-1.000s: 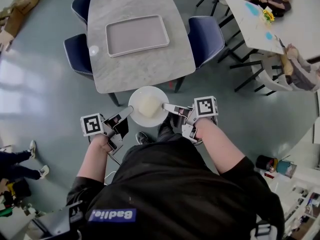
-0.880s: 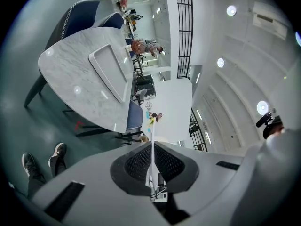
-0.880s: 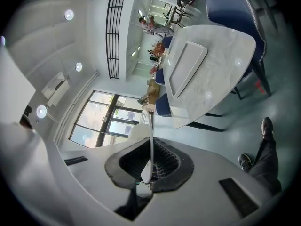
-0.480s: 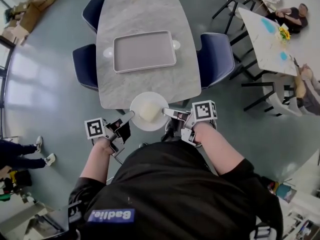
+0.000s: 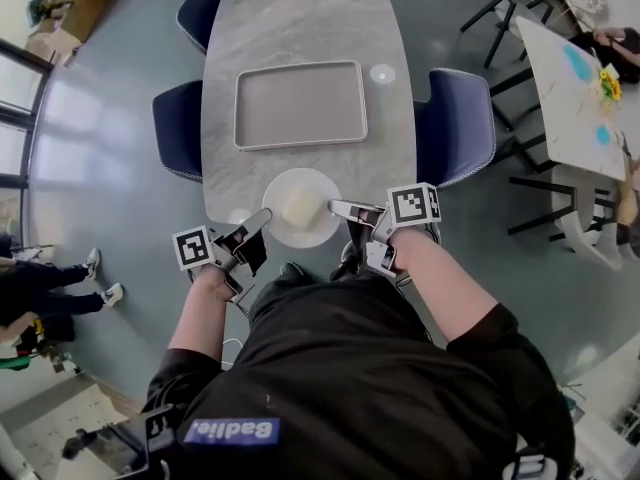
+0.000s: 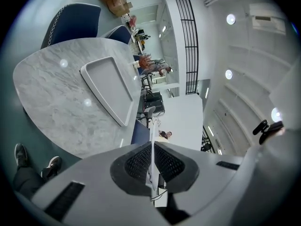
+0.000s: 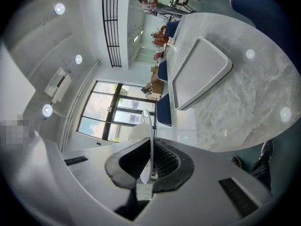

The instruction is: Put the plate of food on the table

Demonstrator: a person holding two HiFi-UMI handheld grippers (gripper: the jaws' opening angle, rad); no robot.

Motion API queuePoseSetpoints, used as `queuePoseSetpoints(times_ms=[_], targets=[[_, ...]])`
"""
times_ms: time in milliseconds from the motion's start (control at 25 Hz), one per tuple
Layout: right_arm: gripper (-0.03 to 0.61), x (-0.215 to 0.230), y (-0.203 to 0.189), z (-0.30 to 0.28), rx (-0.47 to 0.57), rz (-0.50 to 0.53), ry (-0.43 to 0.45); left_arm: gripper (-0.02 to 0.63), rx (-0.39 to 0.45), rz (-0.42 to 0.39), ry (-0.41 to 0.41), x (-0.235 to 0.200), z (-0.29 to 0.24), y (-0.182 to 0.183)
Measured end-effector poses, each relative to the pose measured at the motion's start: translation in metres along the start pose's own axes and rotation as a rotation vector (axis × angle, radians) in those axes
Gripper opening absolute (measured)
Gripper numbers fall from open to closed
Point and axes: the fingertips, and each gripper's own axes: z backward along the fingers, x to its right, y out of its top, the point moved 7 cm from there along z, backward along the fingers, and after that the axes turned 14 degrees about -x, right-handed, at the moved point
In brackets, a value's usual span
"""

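- Both sets of jaws are pinching the plate [image 5: 300, 238] by its rim, the left gripper [image 5: 260, 218] on one side and the right gripper [image 5: 336, 206] on the other.
- With its food [image 5: 299, 206], the plate is now reaching over the table's [image 5: 300, 28] near edge, having been short of it a second ago.
- Lowering it before the tray [image 5: 300, 105] is likely coming next.

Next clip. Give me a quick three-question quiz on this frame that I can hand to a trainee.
1. True or false: the left gripper and the right gripper are each shut on the rim of the plate.
2. Which thing lies on the table beyond the plate? A) a laptop B) a grey tray C) a stack of bowls
3. What colour are the chairs at the table's sides?

Key: 1 true; 2 B; 3 dark blue.
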Motion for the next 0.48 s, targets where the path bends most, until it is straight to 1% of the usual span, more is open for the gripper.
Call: queuePoseSetpoints(times_ms=[80,240,480], targets=[[0.021,0.001,0.012,0.002,0.003,0.001,0.006,0.020,0.008,0.005,0.007,0.000,-0.004,0.008],[0.021,0.012,0.060,0.000,0.039,-0.027,0.012,0.020,-0.008,-0.007,0.022,-0.008,-0.020,0.060],[0.021,0.021,0.092,-0.004,0.088,-0.073,-0.015,0.020,-0.040,0.009,0.011,-0.021,-0.030,0.104]])
